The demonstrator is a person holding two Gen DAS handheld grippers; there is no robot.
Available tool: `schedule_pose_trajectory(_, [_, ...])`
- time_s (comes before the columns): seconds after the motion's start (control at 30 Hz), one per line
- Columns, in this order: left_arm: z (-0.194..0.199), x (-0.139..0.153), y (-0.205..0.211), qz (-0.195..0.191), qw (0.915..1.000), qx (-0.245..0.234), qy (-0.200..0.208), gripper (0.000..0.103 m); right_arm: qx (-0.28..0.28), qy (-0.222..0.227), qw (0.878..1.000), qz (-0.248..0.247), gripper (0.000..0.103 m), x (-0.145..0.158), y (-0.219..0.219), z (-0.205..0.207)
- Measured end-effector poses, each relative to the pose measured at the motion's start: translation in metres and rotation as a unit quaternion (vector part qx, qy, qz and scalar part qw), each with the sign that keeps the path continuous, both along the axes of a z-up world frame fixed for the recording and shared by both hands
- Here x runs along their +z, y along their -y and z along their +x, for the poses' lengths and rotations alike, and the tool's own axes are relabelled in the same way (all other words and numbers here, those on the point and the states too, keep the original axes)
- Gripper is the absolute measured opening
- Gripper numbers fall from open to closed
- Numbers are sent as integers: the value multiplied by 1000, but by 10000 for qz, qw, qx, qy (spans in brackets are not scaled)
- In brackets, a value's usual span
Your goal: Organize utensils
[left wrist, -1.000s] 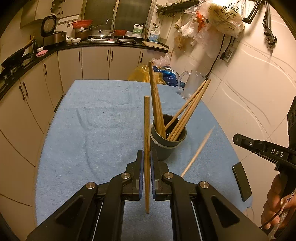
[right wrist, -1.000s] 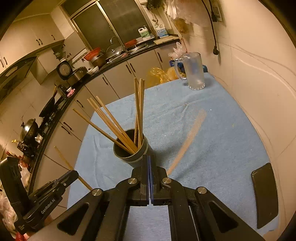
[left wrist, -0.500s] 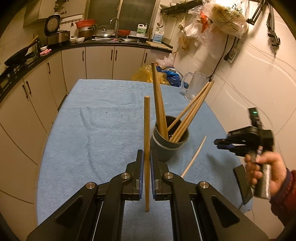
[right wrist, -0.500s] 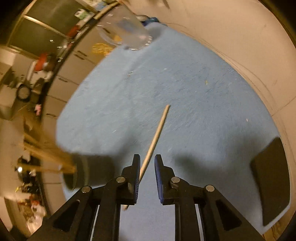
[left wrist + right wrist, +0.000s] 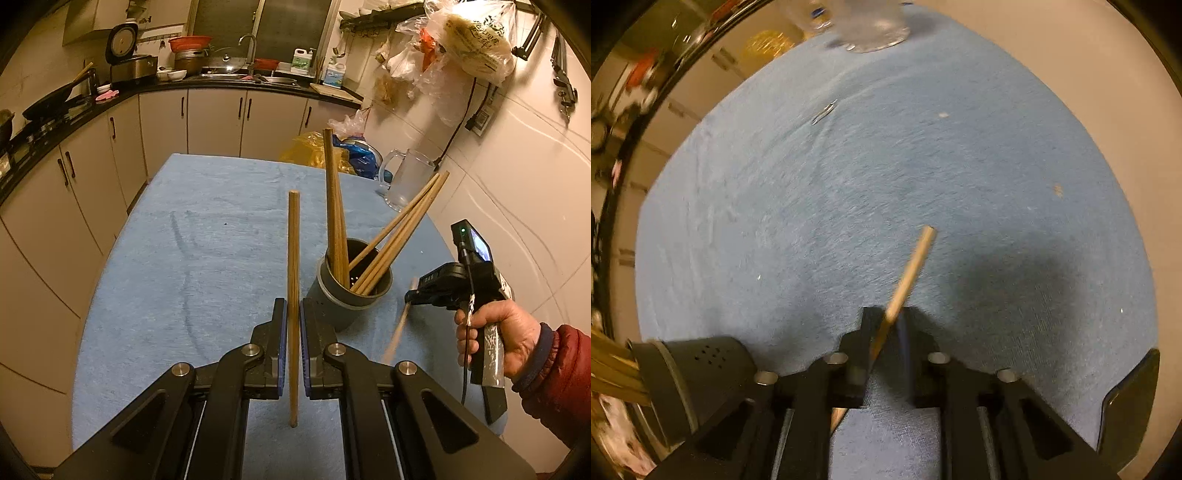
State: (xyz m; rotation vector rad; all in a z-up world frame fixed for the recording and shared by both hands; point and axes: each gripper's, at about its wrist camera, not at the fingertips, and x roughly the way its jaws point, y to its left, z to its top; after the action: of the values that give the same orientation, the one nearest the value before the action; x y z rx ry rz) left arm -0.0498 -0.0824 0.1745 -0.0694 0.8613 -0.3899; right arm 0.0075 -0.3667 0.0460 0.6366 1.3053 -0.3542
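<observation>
My left gripper [image 5: 293, 325] is shut on a brown chopstick [image 5: 293, 258] and holds it upright just left of the dark grey holder cup [image 5: 347, 295], which has several chopsticks [image 5: 334, 206] in it. My right gripper [image 5: 886, 325] is low over the blue cloth with a pale chopstick [image 5: 912, 269] lying between its open fingers; the view is blurred. It also shows in the left wrist view [image 5: 413, 295], right of the cup, with the pale chopstick [image 5: 397, 328] under it. The cup shows at the lower left in the right wrist view [image 5: 690, 373].
A blue cloth [image 5: 192, 251] covers the table. A glass mug [image 5: 404, 181] stands at the far right edge by the wall. A black phone [image 5: 1126, 398] lies at the near right. Kitchen cabinets and counter lie beyond.
My right gripper opened, swung down to the right of the cup and closed in around the pale chopstick on the cloth. My left gripper has held still with its chopstick.
</observation>
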Motion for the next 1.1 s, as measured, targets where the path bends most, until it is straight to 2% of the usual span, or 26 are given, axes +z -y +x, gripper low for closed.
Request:
schedule_pose_trajectory(0.1, [1,0,1,-12,10000,-14,-9,6,34,107,9998,170,6,-1,1,-3])
schedule_pose_trajectory(0.17, [2,1,2,-23,10000,-25,1,6,-61,359,9985,405,6,1,2,-16])
schedule_pose_trajectory(0.3, [3,3,4,-38,10000,-83,24,6,-25,931,9949,397,6,30,-1,-41])
schedule_pose_trajectory(0.47, [-1,9,8,-51,9997,-220,120,6,140,1780,9839,84,6,80,-11,-76])
schedule_pose_trajectory(0.63, [-5,16,10,-75,9991,-341,227,6,248,2476,9674,-474,5,127,-31,-110])
schedule_pose_trajectory(0.83, [-8,28,9,-84,9982,-456,384,6,188,3035,9478,-961,5,173,-49,-132])
schedule_pose_trajectory(1.0, [-9,40,8,-88,9970,-533,551,6,109,3322,9358,-1172,5,204,-54,-138])
schedule_pose_trajectory(1.07, [-9,46,6,-110,9966,-546,603,6,88,3415,9319,-1221,4,215,-52,-145])
schedule_pose_trajectory(1.1, [-8,49,6,-122,9964,-559,624,6,96,3442,9307,-1234,0,219,-52,-146])
